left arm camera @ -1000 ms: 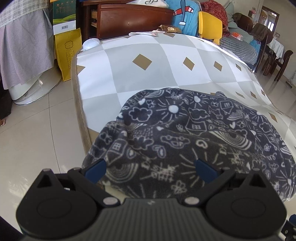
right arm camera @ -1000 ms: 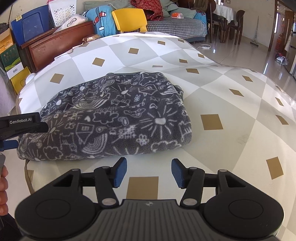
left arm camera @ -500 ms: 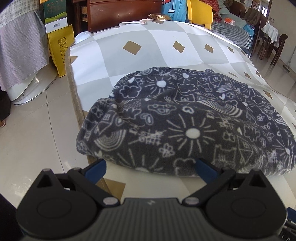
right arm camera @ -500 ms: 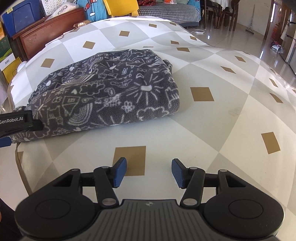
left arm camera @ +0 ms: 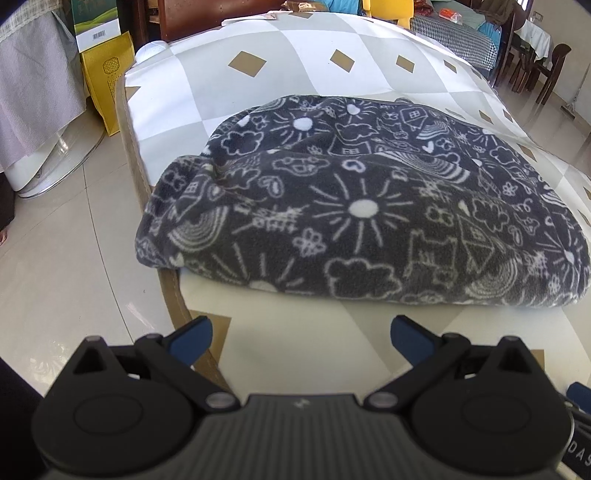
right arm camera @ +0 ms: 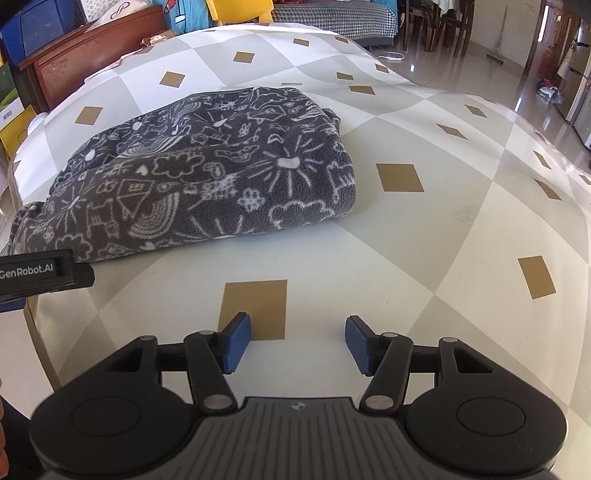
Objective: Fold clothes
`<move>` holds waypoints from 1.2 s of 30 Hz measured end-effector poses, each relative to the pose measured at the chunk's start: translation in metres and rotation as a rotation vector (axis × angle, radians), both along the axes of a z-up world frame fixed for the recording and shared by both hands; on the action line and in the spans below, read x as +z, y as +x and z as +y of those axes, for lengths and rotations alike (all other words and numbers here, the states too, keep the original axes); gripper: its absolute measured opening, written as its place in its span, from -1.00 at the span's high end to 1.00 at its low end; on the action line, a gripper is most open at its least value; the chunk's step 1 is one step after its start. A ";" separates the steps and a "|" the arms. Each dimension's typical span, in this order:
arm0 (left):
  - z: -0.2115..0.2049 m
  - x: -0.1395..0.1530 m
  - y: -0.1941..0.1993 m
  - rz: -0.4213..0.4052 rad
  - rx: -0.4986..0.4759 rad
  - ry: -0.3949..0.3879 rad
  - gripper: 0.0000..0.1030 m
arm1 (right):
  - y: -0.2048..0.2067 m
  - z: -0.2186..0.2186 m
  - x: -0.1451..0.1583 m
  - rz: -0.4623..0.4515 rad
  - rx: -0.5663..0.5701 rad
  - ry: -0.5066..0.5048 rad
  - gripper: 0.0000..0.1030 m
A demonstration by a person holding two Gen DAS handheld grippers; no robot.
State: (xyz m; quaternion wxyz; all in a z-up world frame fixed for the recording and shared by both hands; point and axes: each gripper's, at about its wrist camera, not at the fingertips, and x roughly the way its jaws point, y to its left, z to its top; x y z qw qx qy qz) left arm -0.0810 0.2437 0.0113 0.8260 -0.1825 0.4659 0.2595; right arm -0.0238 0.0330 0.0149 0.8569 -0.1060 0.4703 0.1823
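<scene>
The left claw [left arm camera: 301,338] stands wide open with nothing between its blue pads [left arm camera: 190,339]. It hangs over the near corner of the table [left arm camera: 295,354], angled down at the top. One pad sits above the table's tan edge band, the other over the pale cloth. Just ahead of the pads, with a strip of bare table between, lies the garment [left arm camera: 362,218]: a dark grey fleece with white doodles of suns, clouds and houses, folded into a thick bundle. Its left end hangs slightly past the table edge. Left of the claw, beyond that edge, is shiny tiled floor [left arm camera: 55,266], and farther off a yellow bag [left arm camera: 107,77].

The right claw [right arm camera: 297,341] is about half open and empty. Its jaws have just been opening a little, and nothing lies between them. Its pads [right arm camera: 236,341] hover over bare table [right arm camera: 461,229], the left one at the lower edge of a brown diamond [right arm camera: 255,308] in the pattern. The garment [right arm camera: 207,173] lies ahead and to the left, well clear of the pads, its rounded folded end nearest the claw's midline. Far left, level with the garment's near edge, part of the left claw's black body [right arm camera: 44,273] juts in, with white lettering on it. Behind the table stand a wooden cabinet [right arm camera: 85,51] and a yellow chair [right arm camera: 240,9].
</scene>
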 end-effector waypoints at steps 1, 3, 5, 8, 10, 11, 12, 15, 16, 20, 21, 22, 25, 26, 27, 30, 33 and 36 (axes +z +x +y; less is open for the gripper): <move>-0.001 0.000 0.000 0.000 -0.005 0.003 -1.00 | 0.000 0.000 0.000 0.003 -0.001 -0.001 -0.09; -0.005 0.001 -0.001 0.000 -0.020 0.011 -1.00 | 0.002 0.001 0.001 0.014 0.002 -0.006 -0.09; -0.009 0.001 -0.001 0.002 -0.037 0.019 -1.00 | 0.002 0.000 0.001 0.020 0.007 -0.004 -0.10; -0.015 0.000 0.000 0.013 -0.055 0.018 -1.00 | 0.002 -0.001 0.000 0.021 0.014 -0.002 -0.11; -0.018 -0.002 0.001 0.031 -0.061 0.012 -1.00 | 0.001 -0.001 0.000 0.021 0.015 -0.005 -0.11; -0.019 -0.002 0.001 0.037 -0.064 0.010 -1.00 | 0.001 0.000 0.000 0.022 0.015 -0.006 -0.11; -0.021 -0.003 0.001 0.038 -0.067 0.010 -1.00 | 0.001 0.000 0.000 0.022 0.017 -0.007 -0.11; -0.025 -0.003 -0.001 0.037 -0.074 0.018 -1.00 | 0.001 0.000 0.000 0.025 0.022 -0.010 -0.12; -0.026 -0.003 0.000 0.040 -0.076 0.018 -1.00 | 0.001 0.000 0.000 0.026 0.024 -0.010 -0.12; -0.030 -0.003 -0.001 0.048 -0.085 0.022 -1.00 | 0.001 -0.001 0.001 0.032 0.029 -0.013 -0.14; -0.031 -0.004 -0.002 0.050 -0.086 0.023 -1.00 | 0.001 0.000 0.001 0.034 0.030 -0.015 -0.14; -0.032 -0.004 -0.002 0.052 -0.087 0.022 -1.00 | 0.001 -0.001 0.001 0.037 0.031 -0.016 -0.16; -0.034 -0.004 -0.003 0.055 -0.091 0.026 -1.00 | 0.002 -0.001 0.001 0.046 0.034 -0.021 -0.19; -0.035 -0.004 -0.003 0.056 -0.093 0.030 -1.00 | 0.002 -0.002 0.001 0.048 0.036 -0.022 -0.20; -0.036 -0.003 -0.003 0.057 -0.094 0.032 -1.00 | 0.002 -0.002 0.001 0.050 0.038 -0.022 -0.20; -0.037 -0.003 -0.005 0.058 -0.091 0.032 -1.00 | 0.002 -0.003 0.001 0.056 0.041 -0.025 -0.22; -0.038 -0.004 -0.007 0.055 -0.089 0.030 -1.00 | 0.002 -0.003 0.001 0.063 0.041 -0.033 -0.23; -0.039 -0.004 -0.008 0.057 -0.084 0.026 -1.00 | 0.001 -0.004 0.002 0.074 0.049 -0.043 -0.24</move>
